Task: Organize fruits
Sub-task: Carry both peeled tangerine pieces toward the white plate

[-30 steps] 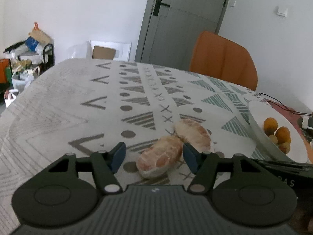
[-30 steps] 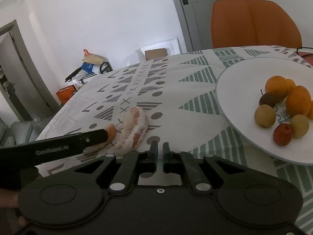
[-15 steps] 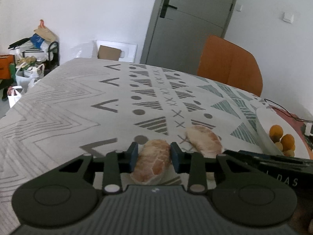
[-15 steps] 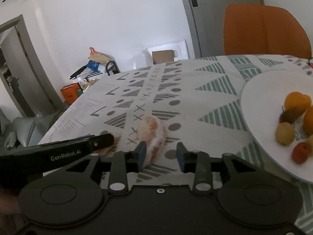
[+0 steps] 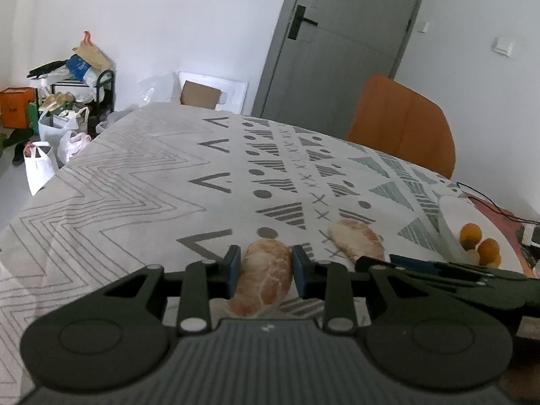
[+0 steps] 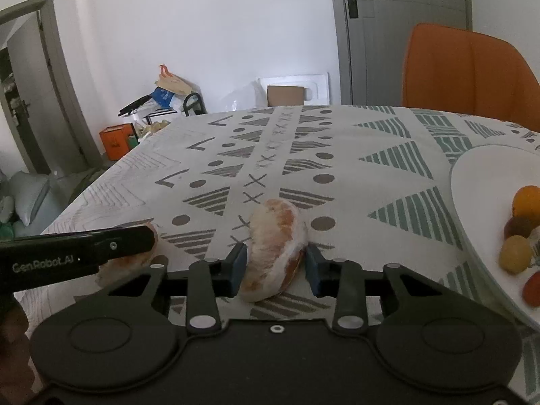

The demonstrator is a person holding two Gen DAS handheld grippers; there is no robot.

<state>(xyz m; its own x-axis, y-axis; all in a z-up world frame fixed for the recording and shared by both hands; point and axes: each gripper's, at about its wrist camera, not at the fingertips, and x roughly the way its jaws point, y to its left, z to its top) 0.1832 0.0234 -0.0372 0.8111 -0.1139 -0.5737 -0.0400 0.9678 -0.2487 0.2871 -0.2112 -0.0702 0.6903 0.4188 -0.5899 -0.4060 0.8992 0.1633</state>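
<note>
Two peeled pink-orange citrus segments are on the patterned tablecloth. My left gripper [image 5: 266,260] has the left segment [image 5: 263,283] between its blue pads; the jaws are closing and both pads touch it. My right gripper [image 6: 275,260] straddles the right segment [image 6: 273,233], its jaws closing too and its pads against the segment's sides. In the right wrist view, the left gripper [image 6: 135,239] covers most of the left segment [image 6: 128,266]. In the left wrist view, the right gripper [image 5: 381,260] hides the near end of the right segment [image 5: 356,239].
A white plate [image 6: 479,182] with several small orange, yellow and red fruits [image 6: 526,202] lies at the right, also in the left wrist view [image 5: 452,209]. An orange chair [image 5: 401,125] stands behind the table. Cables [image 5: 489,202] run past the plate.
Both grippers moved forward over the segments. The left one narrowed onto its segment. The right one went from shut to open, then narrowed around its segment. The segments, once touching, now lie apart.
</note>
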